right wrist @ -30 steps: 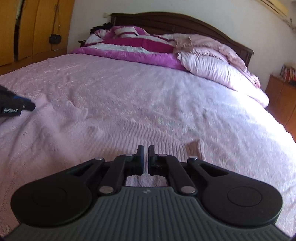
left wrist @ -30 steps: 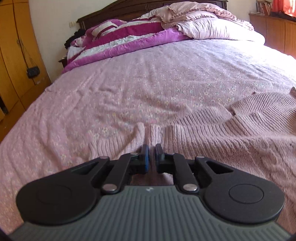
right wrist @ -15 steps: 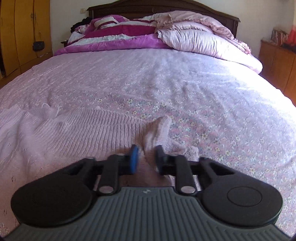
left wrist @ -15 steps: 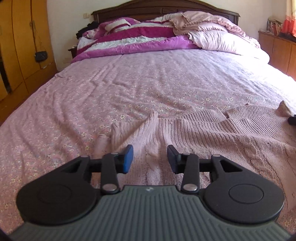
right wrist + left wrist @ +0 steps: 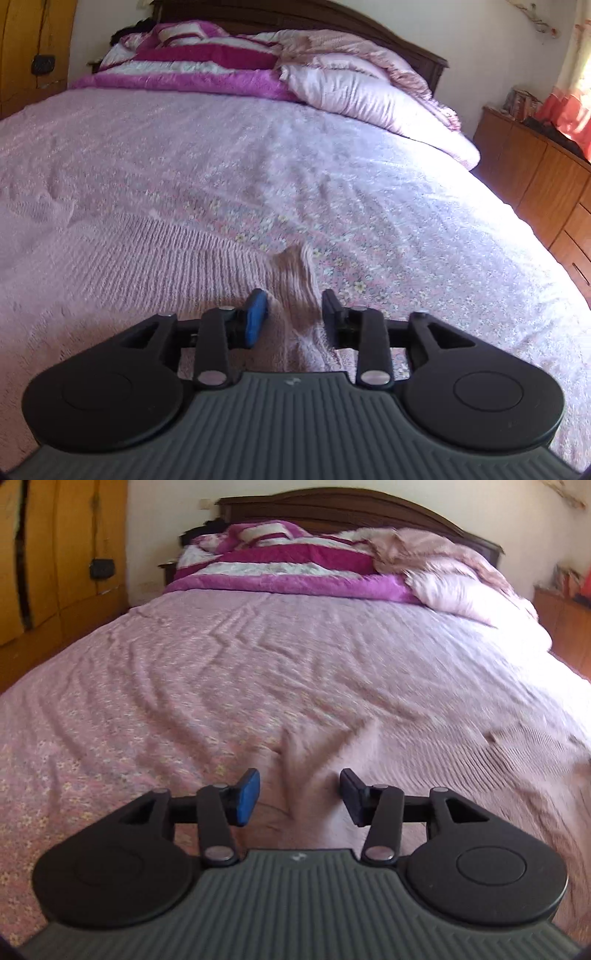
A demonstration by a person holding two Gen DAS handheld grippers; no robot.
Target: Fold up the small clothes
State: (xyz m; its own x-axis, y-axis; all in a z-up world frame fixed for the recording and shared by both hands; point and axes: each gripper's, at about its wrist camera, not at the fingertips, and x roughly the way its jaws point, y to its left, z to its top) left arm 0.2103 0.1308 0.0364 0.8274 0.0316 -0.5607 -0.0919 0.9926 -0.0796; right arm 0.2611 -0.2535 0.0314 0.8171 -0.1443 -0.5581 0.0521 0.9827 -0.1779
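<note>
your left gripper and right gripper both hang with jaws apart, gripping nothing, each over a raised corner of the pink knit sweater spread flat on the bedsheet so it lies ready for folding.

Pink knitted sweater flat on bed

Both wrist views low over bed
</note>
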